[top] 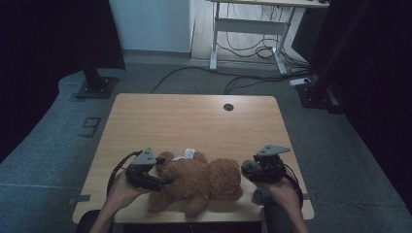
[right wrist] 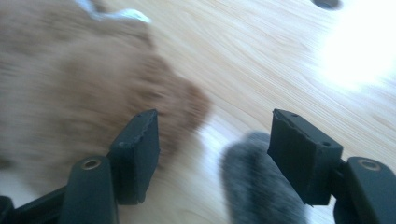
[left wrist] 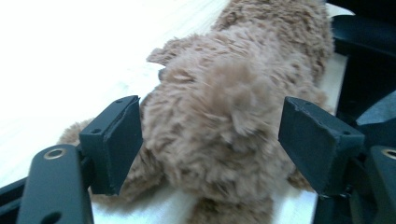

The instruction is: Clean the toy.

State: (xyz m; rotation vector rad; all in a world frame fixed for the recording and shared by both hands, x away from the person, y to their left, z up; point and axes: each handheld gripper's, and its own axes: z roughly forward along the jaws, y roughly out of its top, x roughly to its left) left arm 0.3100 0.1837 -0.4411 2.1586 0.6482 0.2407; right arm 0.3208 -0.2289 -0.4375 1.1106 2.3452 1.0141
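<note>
The teddy bear [top: 197, 183] is brown and fluffy, and it lies flat on the wooden surface [top: 194, 121], near the edge where the person sits. Its fur is curly and soft-looking. In the left gripper view the bear [left wrist: 224, 121] sits between the two black jaws of the left claw [left wrist: 210, 140]. The jaws stand apart. The left one is right up against the fur, and the right one has a small gap beside it, so they do not squeeze the bear.

The right claw [right wrist: 215, 140] also has its jaws apart. Between them is bare wood and a small grey fuzzy thing [right wrist: 257, 186] that is too blurry to name. The bear's fur [right wrist: 84, 93] is just beside the left jaw here.

From the high view, the left claw [top: 163, 180] is at the bear's left side and the right claw [top: 248, 170] is at its right side, just beside it. A white tag [top: 187, 155] pokes out behind the bear. Any writing on it is too small to read.

Farther off, a small dark round hole [top: 228, 107] sits near the far edge of the surface.
</note>
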